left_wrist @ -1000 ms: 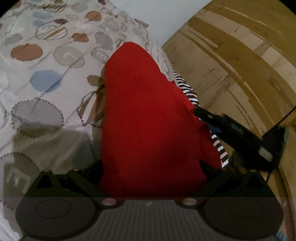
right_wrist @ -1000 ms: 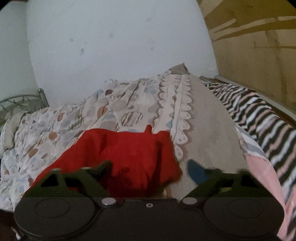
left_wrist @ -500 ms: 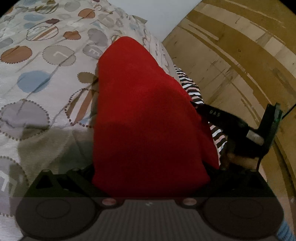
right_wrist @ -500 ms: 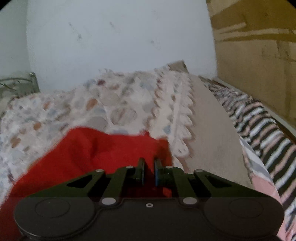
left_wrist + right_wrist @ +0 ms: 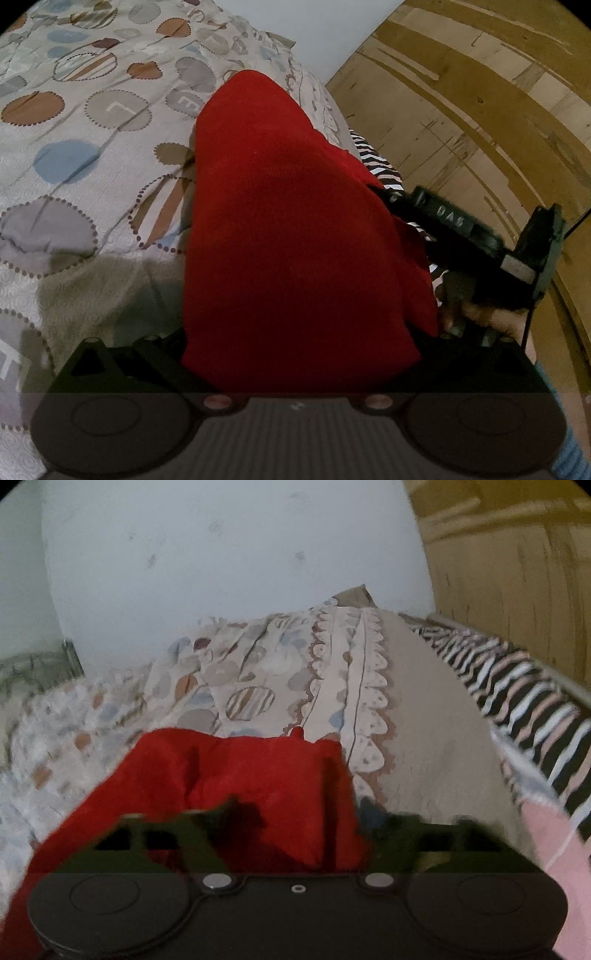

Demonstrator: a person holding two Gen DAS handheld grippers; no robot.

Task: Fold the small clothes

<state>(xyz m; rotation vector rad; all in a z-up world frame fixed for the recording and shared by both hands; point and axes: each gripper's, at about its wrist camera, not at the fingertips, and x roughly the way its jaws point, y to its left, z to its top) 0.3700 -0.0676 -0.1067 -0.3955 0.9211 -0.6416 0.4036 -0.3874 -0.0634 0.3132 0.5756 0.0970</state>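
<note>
The red cloth (image 5: 295, 236) lies on the bedspread (image 5: 74, 155) near the bed's right edge, and in the left wrist view it drapes right over my left gripper (image 5: 299, 369), hiding the fingertips. I cannot tell whether that gripper is open or closed on it. From the right wrist view the cloth (image 5: 236, 775) sits just ahead of my right gripper (image 5: 306, 830), whose fingers are spread wide, one over the red fabric and one beyond its right edge, holding nothing.

I judge the cloth light, soft and limp. It bunches into creases and follows whatever is under it, so it will sag and slide once lifted by one point. It looks like matte woven or knit fabric, not slippery, and nothing about it is fragile. The places to take hold are the edges and corners: the far edge with its small raised tip in the right wrist view, and the near hem by my left gripper. A pinch through a single layer close to a corner should carry the fold over cleanly; a grab mid-panel would only bunch it.

As for writing, the right gripper's body (image 5: 454, 221) seen from the left shows white letters reading "DAS". The bedspread's printed circles carry pale letter-like marks, one like an "E" (image 5: 190, 105), one like an "L" or "7" (image 5: 118, 109). Beyond lie a striped sheet (image 5: 524, 686) and a wooden panel (image 5: 480, 92).
</note>
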